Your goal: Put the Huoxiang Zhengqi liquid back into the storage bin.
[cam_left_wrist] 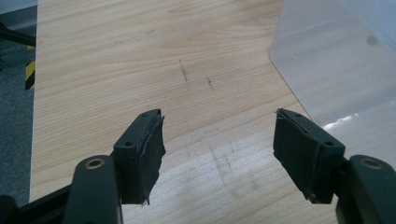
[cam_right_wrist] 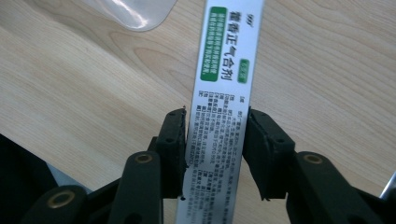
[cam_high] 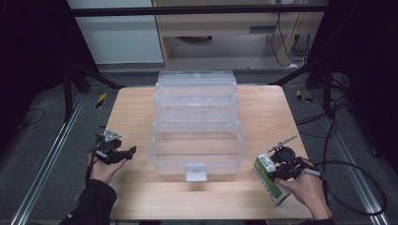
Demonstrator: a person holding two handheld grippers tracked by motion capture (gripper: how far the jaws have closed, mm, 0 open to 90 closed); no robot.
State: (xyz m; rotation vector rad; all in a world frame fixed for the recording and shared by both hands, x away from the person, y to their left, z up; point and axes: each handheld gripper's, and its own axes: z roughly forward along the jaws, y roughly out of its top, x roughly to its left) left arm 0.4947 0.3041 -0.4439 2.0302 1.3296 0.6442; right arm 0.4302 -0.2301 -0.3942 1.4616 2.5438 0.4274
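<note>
A white and green medicine box [cam_high: 267, 180] with printed text lies near the table's front right corner. My right gripper [cam_high: 274, 176] is on it. In the right gripper view the box [cam_right_wrist: 229, 56] runs up between the two black jaws of the right gripper [cam_right_wrist: 215, 135], and both pads touch its long sides. My left gripper [cam_high: 130, 152] is at the table's left side, level with the front of a clear plastic storage box [cam_high: 197, 136]. In the left gripper view the left gripper [cam_left_wrist: 217, 135] stands open over bare wood with nothing between its pads.
The large clear storage box has stepped tiers and a front latch [cam_high: 195, 171], and takes up the middle of the wooden table [cam_high: 136, 108]. Its corner shows in the left gripper view [cam_left_wrist: 336, 70] and in the right gripper view [cam_right_wrist: 135, 11]. Cables trail on the floor at the right.
</note>
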